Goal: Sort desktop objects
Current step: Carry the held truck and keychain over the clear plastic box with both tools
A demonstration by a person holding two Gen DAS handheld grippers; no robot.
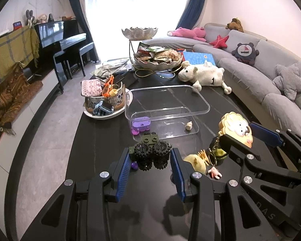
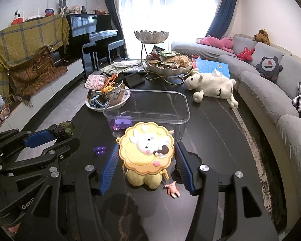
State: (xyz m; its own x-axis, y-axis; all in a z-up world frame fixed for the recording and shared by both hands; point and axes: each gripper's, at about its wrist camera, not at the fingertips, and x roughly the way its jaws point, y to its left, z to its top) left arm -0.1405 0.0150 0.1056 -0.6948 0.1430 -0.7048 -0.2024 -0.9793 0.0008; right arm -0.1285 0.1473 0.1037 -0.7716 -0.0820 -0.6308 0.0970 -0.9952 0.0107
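Observation:
A green toy truck (image 1: 150, 151) with black wheels stands on the dark table between the fingers of my left gripper (image 1: 151, 160), which is open around it. It also shows in the right wrist view (image 2: 63, 129). My right gripper (image 2: 146, 160) is open around a yellow flower-shaped keychain pouch (image 2: 146, 148), seen too in the left wrist view (image 1: 236, 128). A yellow plush (image 2: 144, 178) and a small pink figure (image 2: 172, 189) lie under it. A clear plastic bin (image 1: 166, 108) ahead holds a purple toy (image 1: 140, 125) and a small beige piece (image 1: 188, 125).
A white plate with a bowl of clutter (image 1: 104, 100) stands left of the bin. A plush sheep (image 1: 206, 76) and a tiered snack stand (image 1: 156, 58) sit behind. A small purple piece (image 2: 100, 150) lies on the table. A grey sofa (image 1: 260, 76) runs along the right.

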